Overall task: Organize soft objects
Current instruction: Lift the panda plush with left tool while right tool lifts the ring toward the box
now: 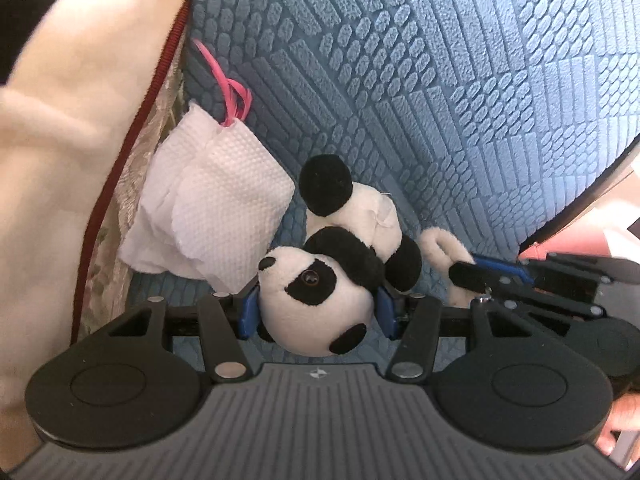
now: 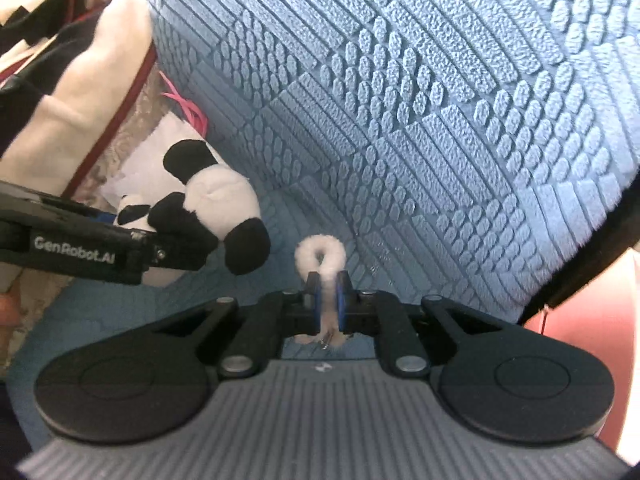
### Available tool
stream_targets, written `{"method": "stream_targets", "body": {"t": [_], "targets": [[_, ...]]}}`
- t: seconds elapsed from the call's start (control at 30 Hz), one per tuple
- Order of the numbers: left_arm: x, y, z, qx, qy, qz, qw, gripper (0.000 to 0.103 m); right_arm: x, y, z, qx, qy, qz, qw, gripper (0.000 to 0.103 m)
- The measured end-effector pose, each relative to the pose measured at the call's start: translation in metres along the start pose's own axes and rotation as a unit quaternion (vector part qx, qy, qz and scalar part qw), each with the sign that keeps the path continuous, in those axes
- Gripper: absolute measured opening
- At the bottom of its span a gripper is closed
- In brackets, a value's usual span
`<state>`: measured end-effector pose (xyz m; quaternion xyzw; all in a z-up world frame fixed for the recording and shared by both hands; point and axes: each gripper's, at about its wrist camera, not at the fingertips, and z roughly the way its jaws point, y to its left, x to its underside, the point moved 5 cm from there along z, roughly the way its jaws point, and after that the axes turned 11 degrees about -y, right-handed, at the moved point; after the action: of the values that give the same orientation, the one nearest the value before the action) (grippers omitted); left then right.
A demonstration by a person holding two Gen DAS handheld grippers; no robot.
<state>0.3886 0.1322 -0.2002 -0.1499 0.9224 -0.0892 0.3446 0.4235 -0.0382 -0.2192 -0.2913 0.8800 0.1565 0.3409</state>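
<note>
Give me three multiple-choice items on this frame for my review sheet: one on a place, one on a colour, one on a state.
1. Where does the white textured pouch lie relative to the panda plush in the left wrist view?
A. To its left
B. To its right
C. Under it

2. What colour is the cord loop on the pouch?
A. Green
B. Pink
C. Yellow

3. What is the state of the right gripper?
A. Wide open, nothing between the jaws
B. Out of view
C. Shut on a white fuzzy loop

Key: 1 A, the pouch lies left of the panda's head. 2 B, the loop at the pouch's top is bright pink. 3 C, the blue pads pinch the fuzzy strand, its curl sticking out beyond them.
</note>
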Motion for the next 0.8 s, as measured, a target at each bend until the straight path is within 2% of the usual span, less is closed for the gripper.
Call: {"method": "stream_targets", "body": {"t": [0.33, 0.8], "targets": [[0.015, -0.010, -0.033, -0.005, -0.021, 0.011, 0.9997, 0.061, 0.002, 0.006, -0.048, 0.020, -0.017, 0.037, 0.999, 0.011], [0.042, -0.028, -0.073, 0.001, -0.034, 0.022, 0.9992, 0.061, 0.030, 0.014, -0.101, 0.058, -0.048, 0.070, 0.995, 0.011]]}}
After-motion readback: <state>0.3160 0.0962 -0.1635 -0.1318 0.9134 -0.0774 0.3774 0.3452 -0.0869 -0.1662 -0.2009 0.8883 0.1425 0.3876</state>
